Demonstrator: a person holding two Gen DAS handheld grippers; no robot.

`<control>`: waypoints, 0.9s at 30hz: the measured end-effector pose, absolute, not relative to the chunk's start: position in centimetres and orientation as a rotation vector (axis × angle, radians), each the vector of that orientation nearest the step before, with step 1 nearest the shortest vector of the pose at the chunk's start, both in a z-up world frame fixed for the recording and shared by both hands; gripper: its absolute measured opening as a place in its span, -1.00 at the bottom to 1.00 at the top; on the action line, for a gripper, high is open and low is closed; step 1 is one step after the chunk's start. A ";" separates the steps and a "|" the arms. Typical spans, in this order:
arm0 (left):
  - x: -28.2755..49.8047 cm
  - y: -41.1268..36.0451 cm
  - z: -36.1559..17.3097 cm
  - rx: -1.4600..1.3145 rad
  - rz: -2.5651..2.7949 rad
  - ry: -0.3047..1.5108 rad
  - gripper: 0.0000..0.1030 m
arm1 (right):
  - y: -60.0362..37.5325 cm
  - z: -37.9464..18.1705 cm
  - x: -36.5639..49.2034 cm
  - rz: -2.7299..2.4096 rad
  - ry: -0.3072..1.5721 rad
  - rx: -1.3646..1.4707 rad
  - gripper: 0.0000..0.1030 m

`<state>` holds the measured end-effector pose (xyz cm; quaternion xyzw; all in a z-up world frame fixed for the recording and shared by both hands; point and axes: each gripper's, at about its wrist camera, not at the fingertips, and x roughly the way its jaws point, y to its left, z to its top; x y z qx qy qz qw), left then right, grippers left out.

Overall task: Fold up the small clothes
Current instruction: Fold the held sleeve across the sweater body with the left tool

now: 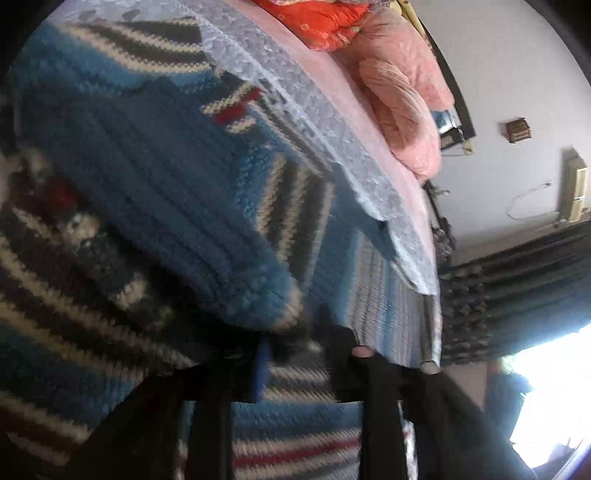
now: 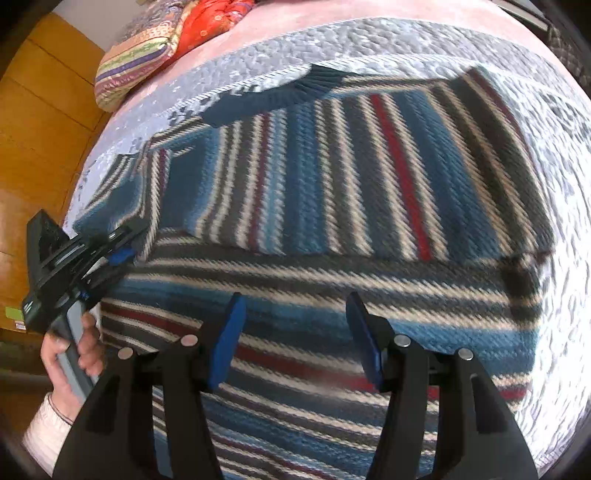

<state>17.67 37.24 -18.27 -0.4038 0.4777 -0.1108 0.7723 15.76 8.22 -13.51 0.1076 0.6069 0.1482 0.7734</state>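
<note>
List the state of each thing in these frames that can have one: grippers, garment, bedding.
Striped blue, white and red knitted sweater: lying on the bed, partly folded over itself.
Right gripper: open, hovering over the sweater, holding nothing.
Left gripper: at the sweater's sleeve edge; shut or open cannot be told.
Pale blue quilted bedspread: spread flat under the sweater.

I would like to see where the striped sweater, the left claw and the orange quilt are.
striped sweater (image 2: 369, 177): right wrist view, flat body panel.
left claw (image 2: 123, 243): right wrist view, tips at the sweater's left edge.
orange quilt (image 2: 210, 22): right wrist view, its folded front.
</note>
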 end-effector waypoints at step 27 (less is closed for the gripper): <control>18.8 49.6 -16.6 -0.806 -0.062 1.003 0.19 | 26.7 -17.9 24.5 0.515 1.498 0.323 -0.32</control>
